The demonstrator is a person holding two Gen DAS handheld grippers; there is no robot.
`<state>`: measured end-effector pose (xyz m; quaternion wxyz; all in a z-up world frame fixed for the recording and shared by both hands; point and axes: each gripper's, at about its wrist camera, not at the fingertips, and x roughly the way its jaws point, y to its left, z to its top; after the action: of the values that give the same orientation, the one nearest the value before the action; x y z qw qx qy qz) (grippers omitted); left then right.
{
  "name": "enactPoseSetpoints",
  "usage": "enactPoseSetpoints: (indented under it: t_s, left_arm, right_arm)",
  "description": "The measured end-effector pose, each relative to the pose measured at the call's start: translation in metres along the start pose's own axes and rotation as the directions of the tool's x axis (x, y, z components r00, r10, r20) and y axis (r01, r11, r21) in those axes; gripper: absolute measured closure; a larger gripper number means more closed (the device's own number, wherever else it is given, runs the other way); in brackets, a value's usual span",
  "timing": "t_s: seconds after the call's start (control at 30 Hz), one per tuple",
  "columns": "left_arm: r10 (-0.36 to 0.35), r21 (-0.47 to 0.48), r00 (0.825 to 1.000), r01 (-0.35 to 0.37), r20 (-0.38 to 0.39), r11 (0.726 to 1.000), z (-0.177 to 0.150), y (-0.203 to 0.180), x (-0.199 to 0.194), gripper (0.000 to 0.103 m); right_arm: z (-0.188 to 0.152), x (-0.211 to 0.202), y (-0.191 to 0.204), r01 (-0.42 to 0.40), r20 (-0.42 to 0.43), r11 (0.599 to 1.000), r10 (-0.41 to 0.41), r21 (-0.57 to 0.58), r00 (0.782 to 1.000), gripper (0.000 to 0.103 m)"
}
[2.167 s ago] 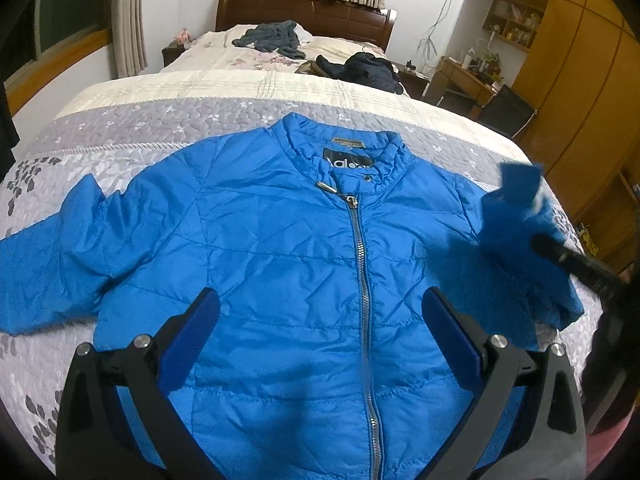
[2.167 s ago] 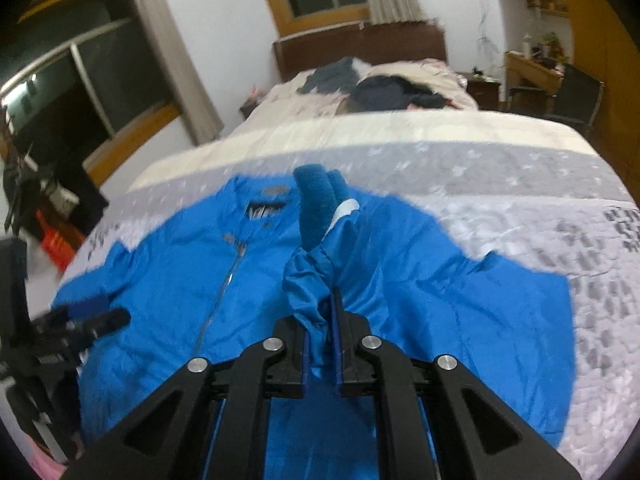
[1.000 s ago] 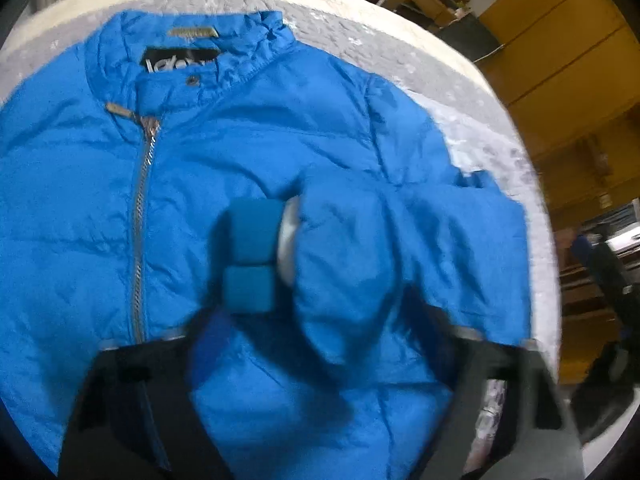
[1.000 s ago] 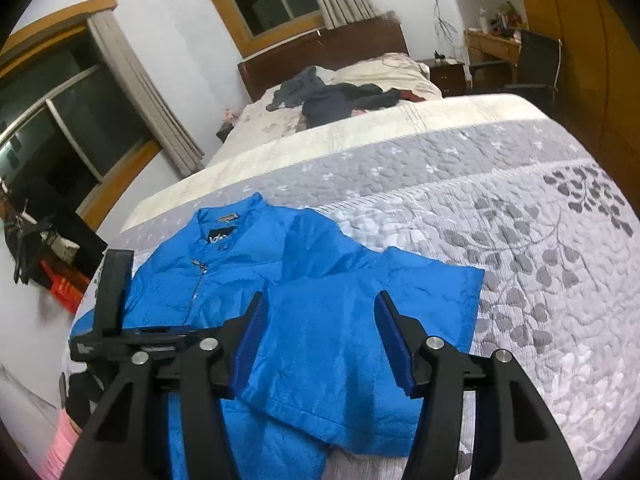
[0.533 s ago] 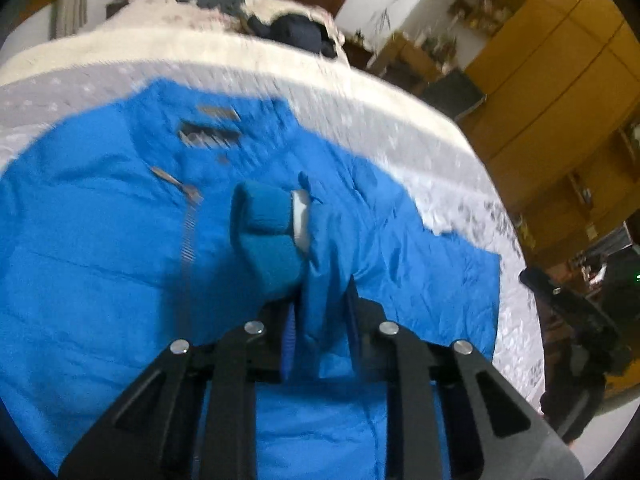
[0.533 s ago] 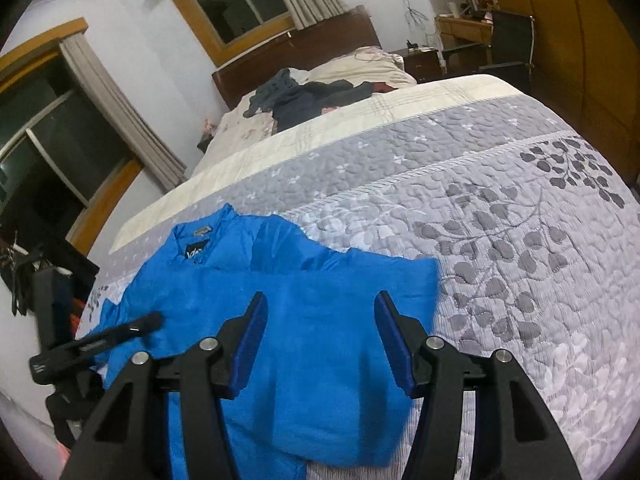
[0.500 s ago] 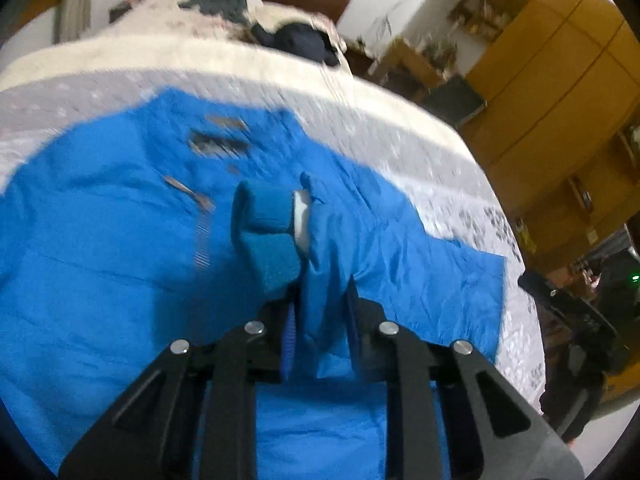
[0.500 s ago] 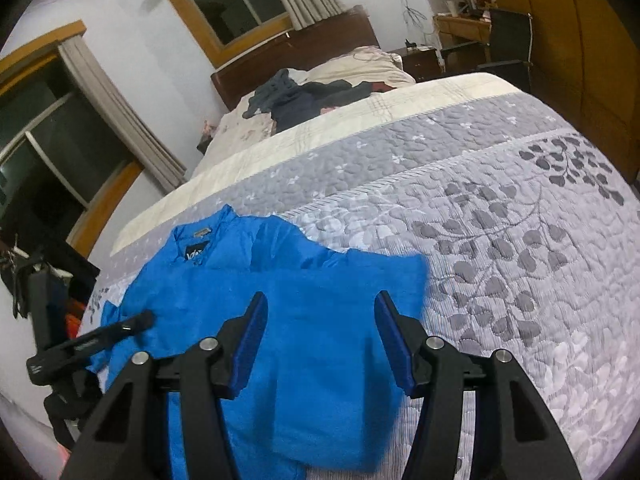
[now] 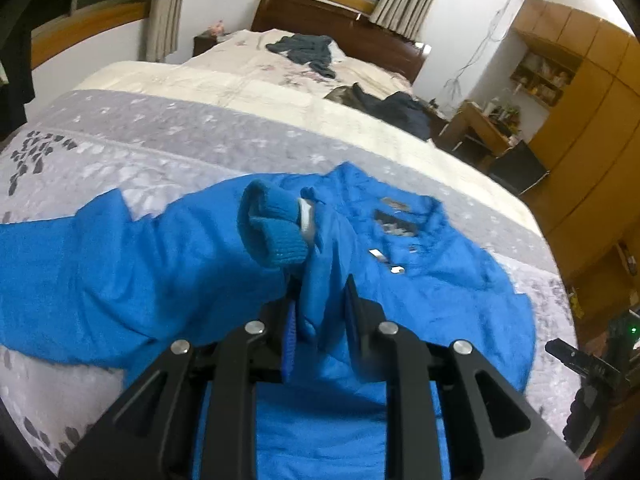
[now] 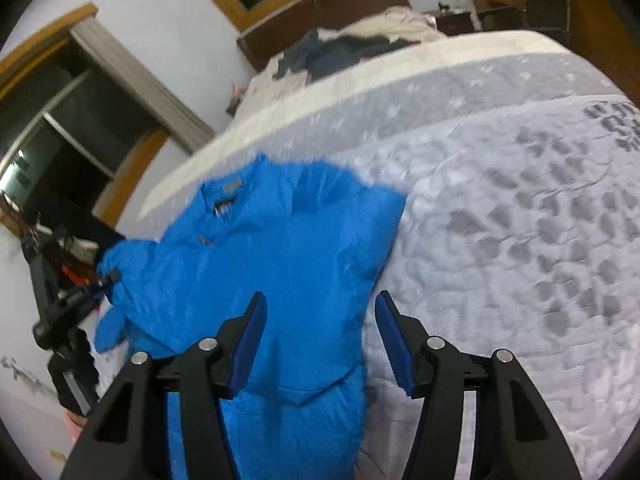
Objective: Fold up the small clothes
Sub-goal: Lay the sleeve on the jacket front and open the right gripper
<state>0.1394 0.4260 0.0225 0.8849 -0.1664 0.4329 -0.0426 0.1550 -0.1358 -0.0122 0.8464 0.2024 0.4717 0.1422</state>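
A blue puffer jacket lies front up on the grey quilted bedspread, its collar label toward the headboard. My left gripper is shut on a sleeve just behind its knit cuff, which stands up above the fingers. In the right wrist view the jacket spreads below my right gripper, which hangs open over the jacket's right edge with nothing between its blue pads. The left gripper shows there at the jacket's left side, holding blue cloth.
Dark clothes and a dark jacket lie farther up the bed by the wooden headboard. A desk, black chair and wooden wardrobe stand to the right. Bare bedspread stretches right of the jacket.
My left gripper, shut on the sleeve, has carried the cuff leftward across the jacket; the collar now sits to its right. The right gripper stays open and has tilted over the jacket's right edge.
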Motion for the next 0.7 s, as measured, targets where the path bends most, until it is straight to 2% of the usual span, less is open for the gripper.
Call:
enactPoseSetpoints:
  t_s: [0.17,0.23,0.33,0.5,0.7]
  left_arm:
    - [0.013,-0.025,0.998,-0.014,-0.054,1.000,-0.008,0.024,0.018,0.083]
    - [0.022,-0.034,0.997,-0.025,-0.074,0.999,-0.011,0.031,0.027,0.083]
    - [0.038,-0.042,0.993,-0.043,-0.109,0.998,-0.018,0.043,0.039,0.080]
    - [0.069,-0.011,0.990,-0.071,-0.126,0.997,-0.029,0.048,0.051,0.069]
    - [0.078,-0.018,0.989,-0.081,-0.125,0.997,-0.027,0.053,0.036,0.058]
  right_arm:
    - [-0.010,0.030,0.006,0.051,-0.064,0.999,-0.052,-0.020,0.997,0.047]
    - [-0.013,0.037,0.006,0.072,-0.076,0.997,-0.074,-0.025,0.994,0.056]
    - [-0.018,0.044,0.007,0.105,-0.097,0.994,-0.107,-0.032,0.990,0.061]
    - [-0.024,0.057,0.009,0.151,-0.118,0.987,-0.156,-0.051,0.981,0.060]
    - [-0.020,0.045,0.008,0.123,-0.100,0.992,-0.124,-0.012,0.987,0.058]
